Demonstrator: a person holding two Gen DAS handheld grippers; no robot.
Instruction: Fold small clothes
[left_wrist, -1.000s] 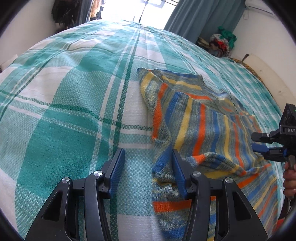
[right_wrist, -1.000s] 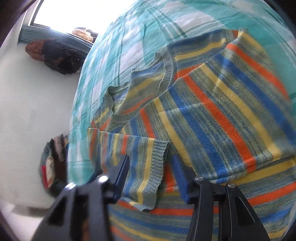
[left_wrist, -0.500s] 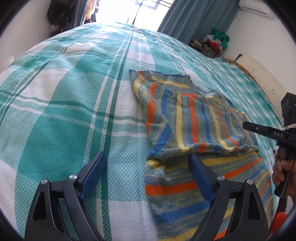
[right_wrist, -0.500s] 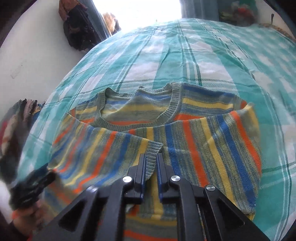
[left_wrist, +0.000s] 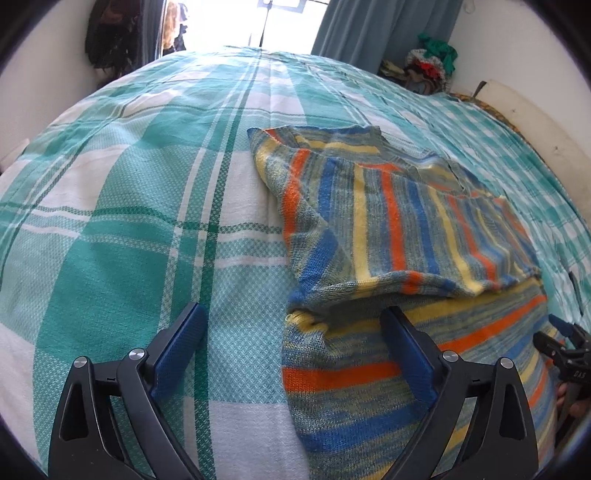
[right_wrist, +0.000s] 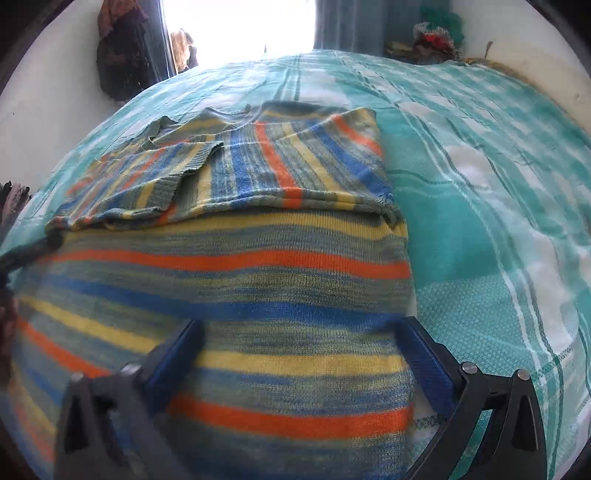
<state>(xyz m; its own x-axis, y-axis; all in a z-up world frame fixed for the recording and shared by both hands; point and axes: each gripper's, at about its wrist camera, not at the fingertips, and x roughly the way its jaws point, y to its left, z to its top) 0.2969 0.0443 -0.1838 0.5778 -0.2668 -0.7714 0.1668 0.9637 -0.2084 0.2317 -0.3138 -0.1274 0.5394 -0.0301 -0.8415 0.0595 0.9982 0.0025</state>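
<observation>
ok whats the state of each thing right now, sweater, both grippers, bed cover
sweater: lying on the bed, both sleeves folded in across the chest, bottom half not yet folded up
left gripper: open, holding nothing, over the sweater's edge
right gripper: open, holding nothing, over the sweater's lower half
bed cover: spread out under the sweater, lightly creased

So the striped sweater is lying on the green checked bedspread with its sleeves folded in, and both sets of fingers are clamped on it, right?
Not quite. The striped sweater does lie on the green checked bedspread with its sleeves folded in, but neither set of fingers is clamped on it. The left gripper is wide open in the left wrist view, and the right gripper is wide open in the right wrist view.
</observation>
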